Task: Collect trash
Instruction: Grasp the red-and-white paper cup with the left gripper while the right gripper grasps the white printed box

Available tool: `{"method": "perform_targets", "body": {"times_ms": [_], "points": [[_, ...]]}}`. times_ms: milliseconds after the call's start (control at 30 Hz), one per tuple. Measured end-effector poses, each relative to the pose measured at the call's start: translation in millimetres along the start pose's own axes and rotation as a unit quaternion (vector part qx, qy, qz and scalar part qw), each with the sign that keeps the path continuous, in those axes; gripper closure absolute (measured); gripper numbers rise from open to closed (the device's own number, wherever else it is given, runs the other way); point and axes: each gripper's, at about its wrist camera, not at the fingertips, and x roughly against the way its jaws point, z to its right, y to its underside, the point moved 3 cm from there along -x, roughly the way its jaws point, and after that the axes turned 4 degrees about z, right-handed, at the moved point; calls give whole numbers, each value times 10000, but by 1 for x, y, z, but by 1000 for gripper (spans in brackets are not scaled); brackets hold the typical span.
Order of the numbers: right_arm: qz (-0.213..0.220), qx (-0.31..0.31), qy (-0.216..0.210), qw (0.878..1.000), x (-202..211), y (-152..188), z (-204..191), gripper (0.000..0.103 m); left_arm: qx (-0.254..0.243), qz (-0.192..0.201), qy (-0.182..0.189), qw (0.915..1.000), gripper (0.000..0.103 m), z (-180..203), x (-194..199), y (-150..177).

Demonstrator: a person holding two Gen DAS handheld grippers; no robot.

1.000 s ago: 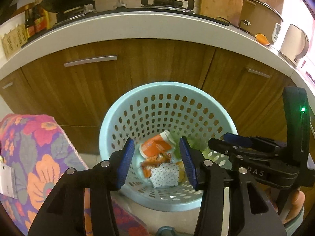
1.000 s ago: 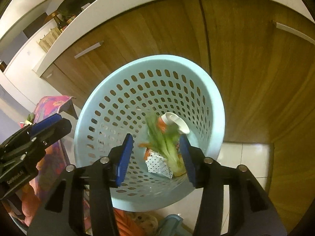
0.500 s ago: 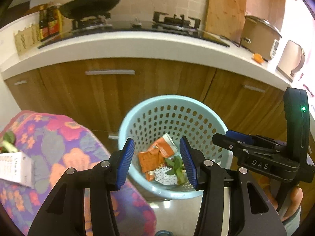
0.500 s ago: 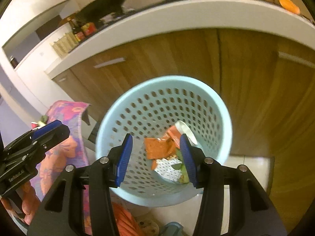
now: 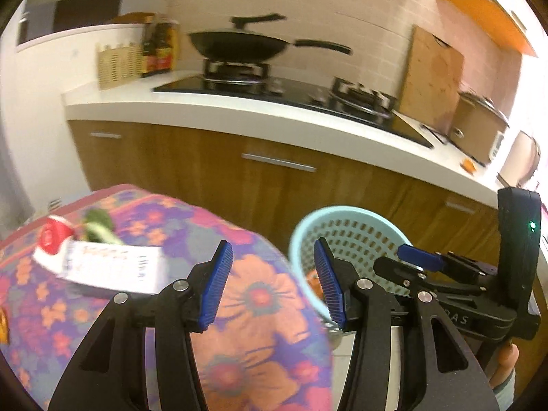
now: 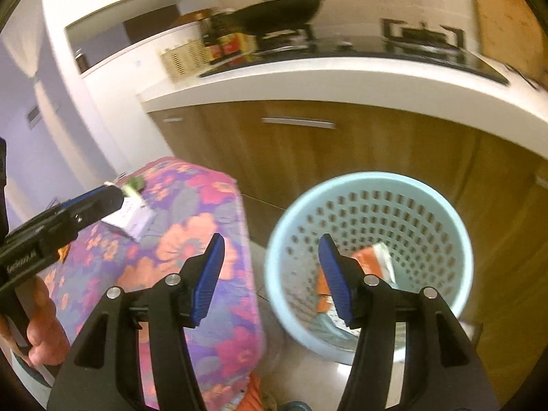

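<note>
left gripper [image 5: 272, 286] wide, empty, right gripper [image 6: 270, 279] likewise

The basket [image 6: 371, 185] mouth is lying open from above; the floral-covered surface [image 6: 205, 212] is crowding its left, cabinets [image 6: 342, 150] standing behind.

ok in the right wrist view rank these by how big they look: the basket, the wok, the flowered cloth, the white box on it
1. flowered cloth: largest, though nearness to the camera inflates it
2. light blue basket
3. black wok: farther off, so really unsure
4. white box: smallest, partly hidden by the left gripper
</note>
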Motion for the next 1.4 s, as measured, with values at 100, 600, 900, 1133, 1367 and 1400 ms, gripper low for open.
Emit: {"method": "perform_targets", "body": {"times_ms": [100,600,900,1133,1367,1400], "points": [[21,251,-126,9996,-1,-3,-26,50,200,93,-138,9997,55,-26,15,0],[-33,1785,-1041,9784,-52,-19,-147,37,1436,438,-1023,9834,55,-175,73,13],[-364,2266,-1411,9630,-112,-21,-182,21,1978,-43,-1442,9696,50,-263,35,18],[-417,2371,-1657,9563,-141,-26,-188,16,2155,-372,-1543,9635,47,-306,-6,18],[-834,2546,-1906,9444,-163,-25,-195,16,2559,-433,-1191,9583,46,-333,-31,24],[-974,2633,-2012,9385,-164,-21,-198,16,2568,-414,-1124,9590,46,-333,-32,25]]}}
